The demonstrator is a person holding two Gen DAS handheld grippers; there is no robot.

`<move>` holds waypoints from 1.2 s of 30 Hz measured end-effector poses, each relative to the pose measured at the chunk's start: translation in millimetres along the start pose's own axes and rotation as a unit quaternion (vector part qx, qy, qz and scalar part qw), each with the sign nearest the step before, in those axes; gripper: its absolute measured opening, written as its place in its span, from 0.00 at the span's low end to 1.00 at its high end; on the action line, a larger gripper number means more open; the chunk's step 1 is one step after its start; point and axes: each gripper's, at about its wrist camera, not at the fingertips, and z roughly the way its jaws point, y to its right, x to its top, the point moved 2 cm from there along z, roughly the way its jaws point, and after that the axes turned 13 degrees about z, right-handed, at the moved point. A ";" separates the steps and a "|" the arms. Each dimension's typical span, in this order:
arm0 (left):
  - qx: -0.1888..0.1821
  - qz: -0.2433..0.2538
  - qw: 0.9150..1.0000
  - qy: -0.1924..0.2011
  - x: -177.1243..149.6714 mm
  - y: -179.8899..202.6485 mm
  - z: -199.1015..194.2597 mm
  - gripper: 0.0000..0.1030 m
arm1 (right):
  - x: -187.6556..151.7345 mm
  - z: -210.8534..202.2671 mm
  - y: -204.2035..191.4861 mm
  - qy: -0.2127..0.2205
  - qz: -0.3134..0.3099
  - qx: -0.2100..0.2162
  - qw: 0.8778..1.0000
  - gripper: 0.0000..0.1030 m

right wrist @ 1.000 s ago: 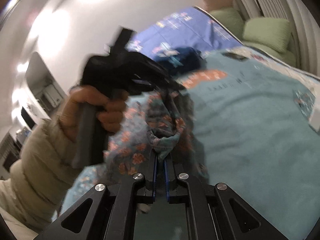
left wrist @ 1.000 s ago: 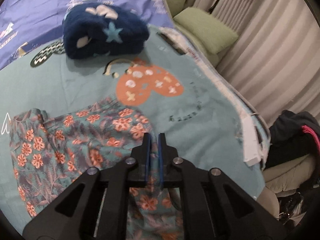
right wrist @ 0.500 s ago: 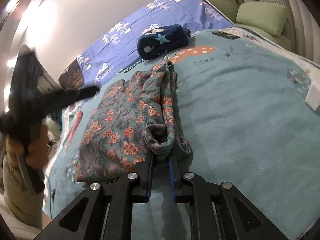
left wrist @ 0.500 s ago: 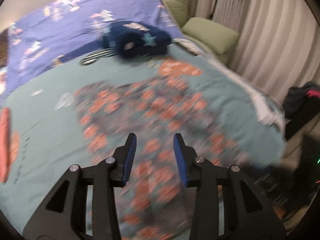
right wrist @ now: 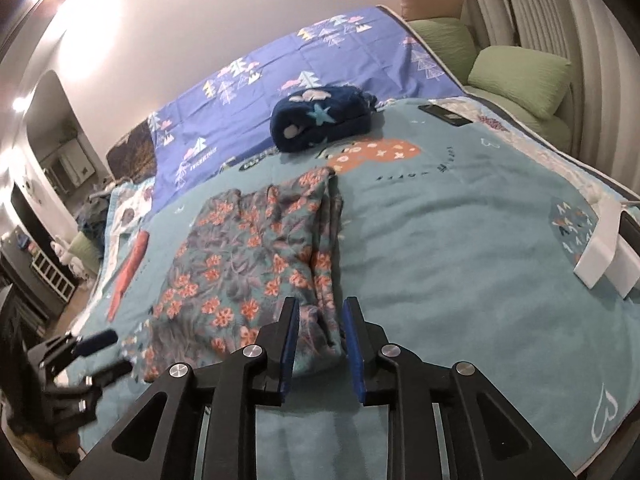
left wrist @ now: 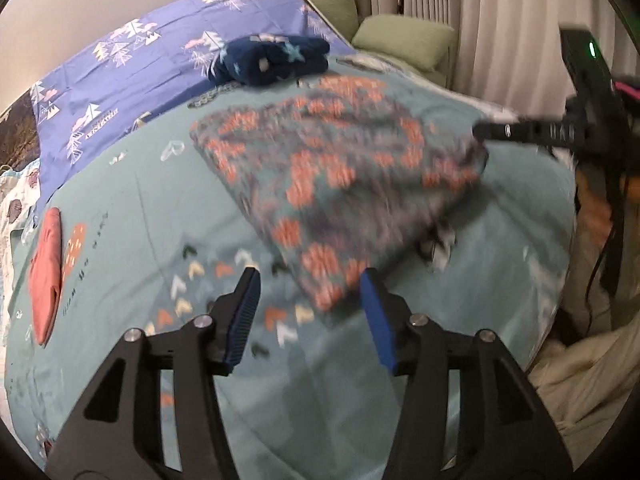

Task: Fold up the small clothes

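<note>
Lying flat on the teal patterned bedspread, the teal garment printed with orange flowers reaches its near hem right up to the right gripper, whose blue-padded jaws have just been opening; the hem's bunched right corner sits in the narrow gap between them, and the pads no longer press on it. In the left wrist view the same floral garment lies ahead of the left gripper, its nearest corner pointing into the wide gap between the blue pads, which have also just been opening and hold nothing. That view is blurred, so I cannot tell whether cloth and pads touch there.

The garment looks folded into a rough rectangle, with a thicker, layered ridge running along its right edge from the far corner down to the right gripper. Its surface is lightly rumpled rather than smooth.

Beyond it, at the border with the purple tree-print sheet, rests a rolled dark navy fleece bundle with pale stars. Left of the garment lies a folded orange-red cloth.
</note>
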 end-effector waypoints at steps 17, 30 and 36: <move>0.033 0.018 0.999 -0.007 -0.2 24.1 28.2 0.49 | -5.2 19.8 1.9 -0.042 0.025 0.010 0.999 0.33; 0.009 -0.052 0.998 -0.030 -8.2 -1.2 20.0 0.09 | -1.8 18.0 0.5 -0.062 0.006 -0.026 0.998 0.06; -0.038 -0.043 0.998 -0.020 -18.3 -4.5 -1.2 0.08 | 7.9 23.3 24.5 -0.087 0.048 0.004 0.995 0.29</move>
